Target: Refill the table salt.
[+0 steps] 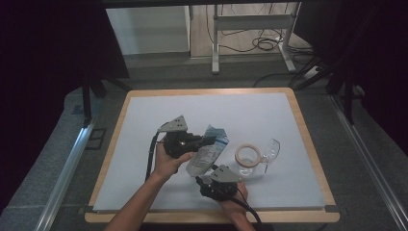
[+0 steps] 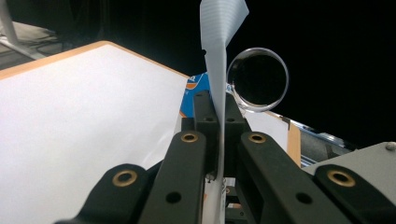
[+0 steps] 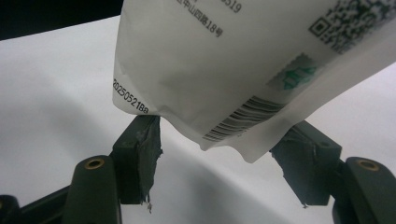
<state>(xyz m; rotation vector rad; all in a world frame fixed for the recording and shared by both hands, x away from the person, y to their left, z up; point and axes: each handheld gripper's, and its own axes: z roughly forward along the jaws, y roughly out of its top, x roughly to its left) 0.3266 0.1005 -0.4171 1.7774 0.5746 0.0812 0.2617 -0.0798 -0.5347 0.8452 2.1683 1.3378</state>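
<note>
The left gripper point(image 1: 204, 140) is pinching the pouch's point(image 1: 208, 153) sealed top edge, holding it above the table point(image 1: 144, 144), beside the tape roll point(image 1: 248, 155). Below the pouch, the right gripper point(image 3: 217, 156) is standing spread around its bottom corner; it should close squarely there.

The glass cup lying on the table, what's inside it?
The glass cup looks see-through and empty, with a tan ring at its mouth. Its far side can't be made out.
</note>
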